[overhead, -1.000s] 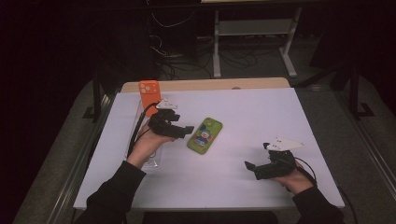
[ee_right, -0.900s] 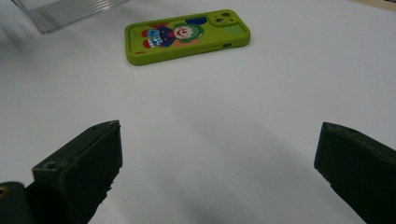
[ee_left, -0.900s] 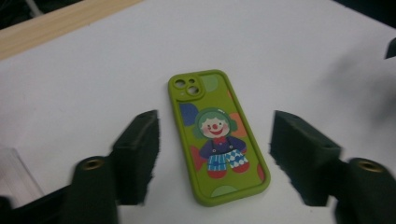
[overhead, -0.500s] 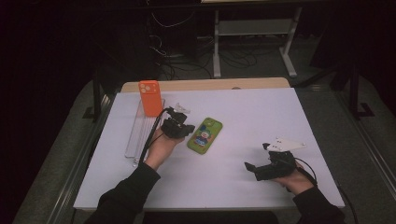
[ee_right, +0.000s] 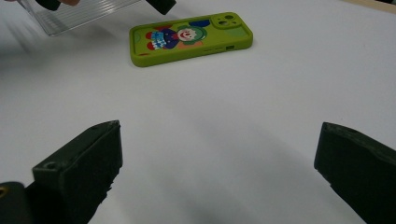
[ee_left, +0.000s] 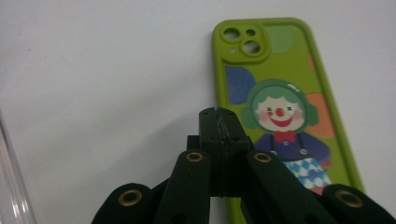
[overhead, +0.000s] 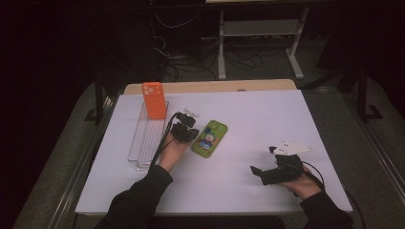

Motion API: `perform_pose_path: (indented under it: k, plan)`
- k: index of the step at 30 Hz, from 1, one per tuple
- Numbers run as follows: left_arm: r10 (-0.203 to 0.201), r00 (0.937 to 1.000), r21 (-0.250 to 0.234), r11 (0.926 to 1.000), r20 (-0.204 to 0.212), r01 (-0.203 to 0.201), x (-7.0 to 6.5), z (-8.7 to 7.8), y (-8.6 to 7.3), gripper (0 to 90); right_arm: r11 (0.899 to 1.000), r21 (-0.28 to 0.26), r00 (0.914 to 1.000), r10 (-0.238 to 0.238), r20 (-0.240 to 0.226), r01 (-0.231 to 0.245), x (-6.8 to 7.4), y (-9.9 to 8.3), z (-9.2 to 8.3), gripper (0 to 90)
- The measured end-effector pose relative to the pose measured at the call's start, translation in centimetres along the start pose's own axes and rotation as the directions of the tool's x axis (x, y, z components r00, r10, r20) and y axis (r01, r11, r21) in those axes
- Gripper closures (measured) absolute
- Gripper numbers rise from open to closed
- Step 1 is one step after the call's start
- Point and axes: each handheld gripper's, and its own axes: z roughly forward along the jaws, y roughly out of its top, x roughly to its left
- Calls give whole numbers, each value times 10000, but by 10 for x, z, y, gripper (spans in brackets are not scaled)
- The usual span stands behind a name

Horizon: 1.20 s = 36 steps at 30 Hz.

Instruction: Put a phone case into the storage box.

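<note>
Now | my left claw [ee_left: 219, 119]: jaws pressed together on nothing, just left of green case [overhead: 209, 138] | my right claw [ee_right: 219, 154]: jaws wide, empty | case flat on table [overhead: 267, 114], mid-left, beside tray [overhead: 143, 143]

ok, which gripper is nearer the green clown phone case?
Left. The left gripper sits right beside the green clown phone case, jaws shut at its edge. The right gripper rests well off toward the table's near right, jaws open.
</note>
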Motion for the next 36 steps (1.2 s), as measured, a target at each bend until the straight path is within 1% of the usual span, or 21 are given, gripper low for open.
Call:
perform_pose_path:
  k: [2, 3, 4, 6, 7, 9, 11, 13, 14, 15, 17, 19, 22, 23, 26, 28, 30, 31, 33, 35, 36]
  plan:
    - [-195, 9998, 111, 9997, -15, 195, -1, 4, -2, 896, 10000, 7, 10000, -3, -24, 3, 0, 0, 0, 1]
    - [-183, 9998, 222, 9996, -24, 184, -1, 5, -3, 896, 10000, 9, 10000, 0, -18, 0, 0, 0, 0, 1]
    - [-201, 9998, 320, 9993, -13, 202, -1, 6, -3, 896, 9999, 113, 9999, 117, -50, -116, 1, 0, 0, 1]
    - [-248, 9997, 394, 9989, 22, 247, -2, 7, -4, 897, 9999, 79, 10000, 92, -25, -91, 0, 0, 0, 1]
    - [-295, 9996, 436, 9986, 32, 294, -2, 8, -5, 896, 10000, -9, 10000, -1, 14, 1, 0, 0, 0, 1]
    - [-271, 9996, 504, 9984, 78, 267, -2, 7, -6, 896, 10000, 8, 10000, -15, 0, 15, 0, 0, -1, 1]
    - [-380, 9990, 487, 9981, 227, 368, -3, 7, -7, 896, 10000, 46, 10000, -51, -1, 51, 0, -1, 0, 1]
    - [-258, 9986, 622, 9978, 470, 228, -7, 7, -7, 897, 10000, 24, 10000, -30, -7, 30, 0, 0, -1, 1]
    - [-123, 9981, 638, 9979, 610, 84, -9, 7, -7, 897, 10000, 15, 10000, -48, -5, 48, 0, 0, -1, 1]
    - [-148, 9972, 656, 9978, 727, 101, -12, 7, -7, 897, 10000, 11, 10000, -38, 13, 38, 0, 0, -1, 1]
    - [0, 9947, 672, 9977, 1030, -70, -19, 7, -6, 897, 10000, 18, 10000, -4, 11, 4, 0, 0, -1, 1]
    - [-3, 9912, 628, 9980, 1323, -81, -26, 7, -6, 897, 10000, 20, 10000, -38, 8, 38, 0, 0, 0, 1]
    - [150, 9866, 615, 9978, 1623, -253, -35, 6, -5, 897, 10000, 0, 10000, -3, 0, 3, -1, 0, -1, 1]
    - [277, 9840, 646, 9971, 1759, -396, -38, 6, -5, 897, 10000, -8, 10000, 2, -1, -2, -1, 0, -1, 1]
    - [338, 9791, 540, 9975, 2007, -455, -47, 7, -4, 896, 10000, -13, 10000, -16, 3, 16, 0, 0, -1, 1]
    - [477, 9733, 521, 9968, 2247, -609, -52, 8, -4, 896, 10000, -14, 10000, -19, -12, 19, 0, 0, -1, 1]
    - [694, 9705, 372, 9961, 2307, -801, -55, 10, -3, 897, 10000, -15, 10000, -9, -12, 9, 0, 0, -1, 1]
    - [750, 9670, 307, 9959, 2434, -849, -57, 11, -3, 897, 10000, -15, 10000, -14, -7, 14, 0, 0, -1, 1]
    - [586, 9612, 285, 9972, 2695, -688, -60, 13, -3, 897, 10000, -15, 10000, 1, -19, -1, -1, 0, -1, 1]
    - [809, 9589, 181, 9959, 2721, -891, -64, 14, -2, 896, 10000, 4, 10000, 10, -24, -10, -1, 0, -1, 1]
    - [839, 9592, 153, 9957, 2699, -914, -65, 14, -2, 896, 10000, 16, 10000, -7, -19, 7, -1, 0, -1, 1]
